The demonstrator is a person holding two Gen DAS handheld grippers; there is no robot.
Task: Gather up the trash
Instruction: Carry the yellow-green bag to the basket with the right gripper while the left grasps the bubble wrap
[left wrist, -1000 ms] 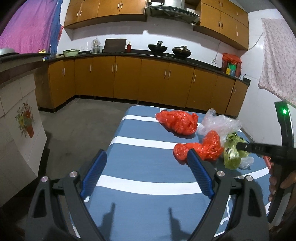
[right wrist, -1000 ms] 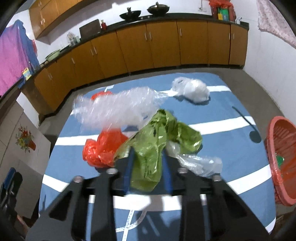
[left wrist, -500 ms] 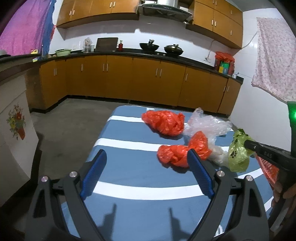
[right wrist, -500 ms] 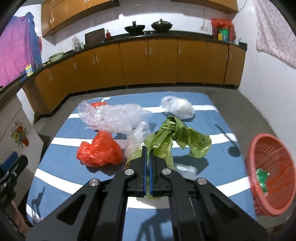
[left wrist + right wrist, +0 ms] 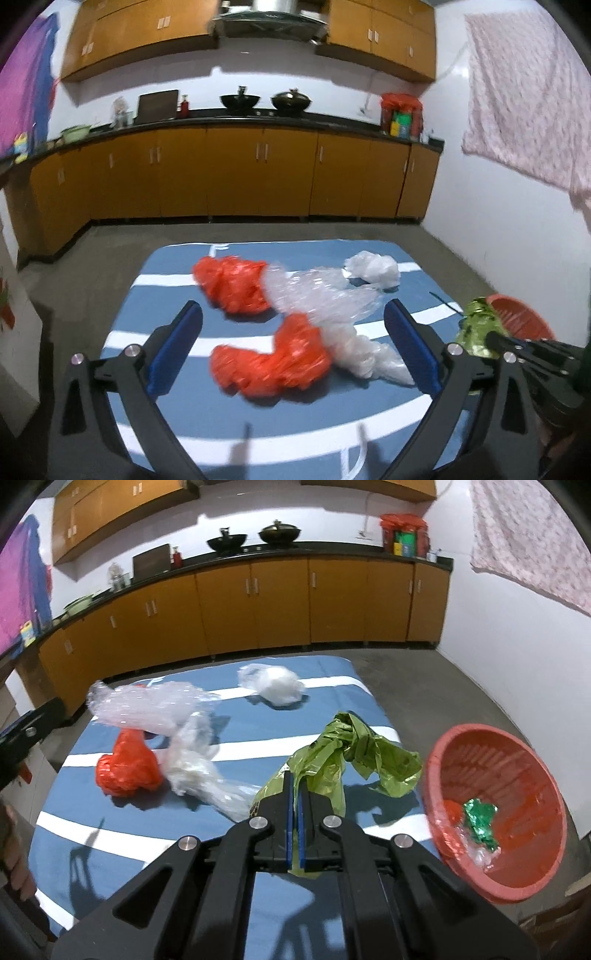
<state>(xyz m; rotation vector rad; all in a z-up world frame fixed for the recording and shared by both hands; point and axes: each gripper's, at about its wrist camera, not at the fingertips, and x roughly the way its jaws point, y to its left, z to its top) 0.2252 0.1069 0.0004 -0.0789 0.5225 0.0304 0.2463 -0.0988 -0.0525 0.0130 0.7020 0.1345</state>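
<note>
Beside basket point(image 5: 496, 888), perhaps nearer: green bag point(image 5: 343, 760).

Blue, white-striped cloth point(image 5: 332, 686); red basket point(image 5: 546, 775); olive-green bag point(image 5: 354, 753); orange bags point(image 5: 273, 362).

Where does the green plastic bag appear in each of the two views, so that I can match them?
Left wrist view: the green bag is at the right edge, pinched by the right gripper, in front of the red basket.
Right wrist view: green bag at centre, above the shut jaws, left of the red basket.
Shared landmark: the white bag.
</note>
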